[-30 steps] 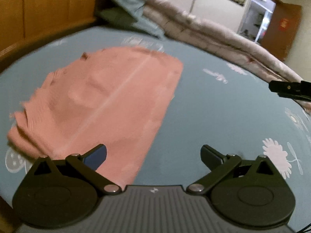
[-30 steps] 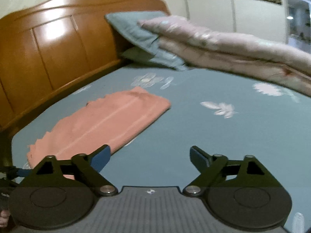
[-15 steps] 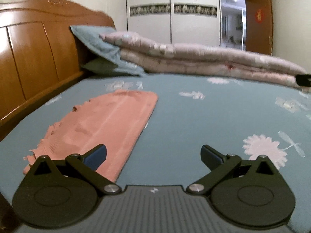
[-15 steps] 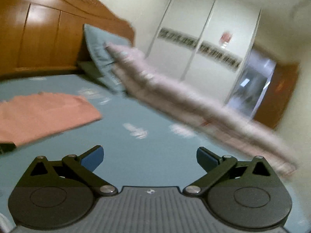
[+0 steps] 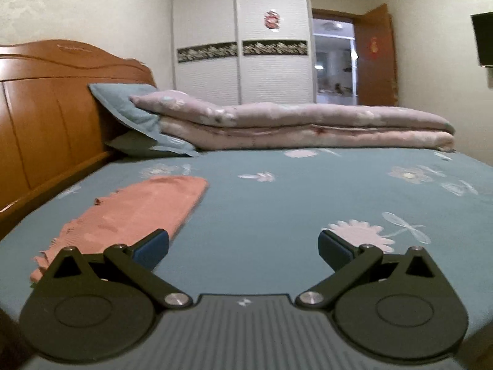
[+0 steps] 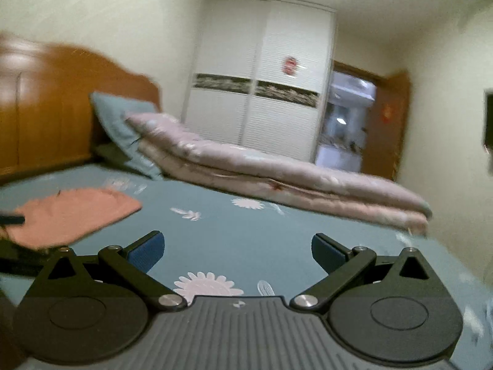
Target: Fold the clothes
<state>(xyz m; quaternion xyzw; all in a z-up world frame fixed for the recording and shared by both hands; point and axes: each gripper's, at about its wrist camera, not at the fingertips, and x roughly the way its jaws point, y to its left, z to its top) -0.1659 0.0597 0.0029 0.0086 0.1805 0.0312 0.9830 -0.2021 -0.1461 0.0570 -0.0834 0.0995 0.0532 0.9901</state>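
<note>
Both wrist cameras sat low over the bed, facing the wardrobe; both shared the headboard at left and quilt mid-frame.

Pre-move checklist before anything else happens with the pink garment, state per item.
1. Left gripper empty, jaws wide: ok.
2. Right gripper empty, jaws wide: ok.
3. Pink garment folded flat on the blue bedsheet, touched by neither gripper: ok.
4. Garment edges aligned: not ok; the near edge looks ragged and uneven.
5. Bedsheet beside the garment free of other items: ok; the folded quilt lies along the far side.
6. Right wrist view sharp enough to aim: not ok, blurred.
</note>
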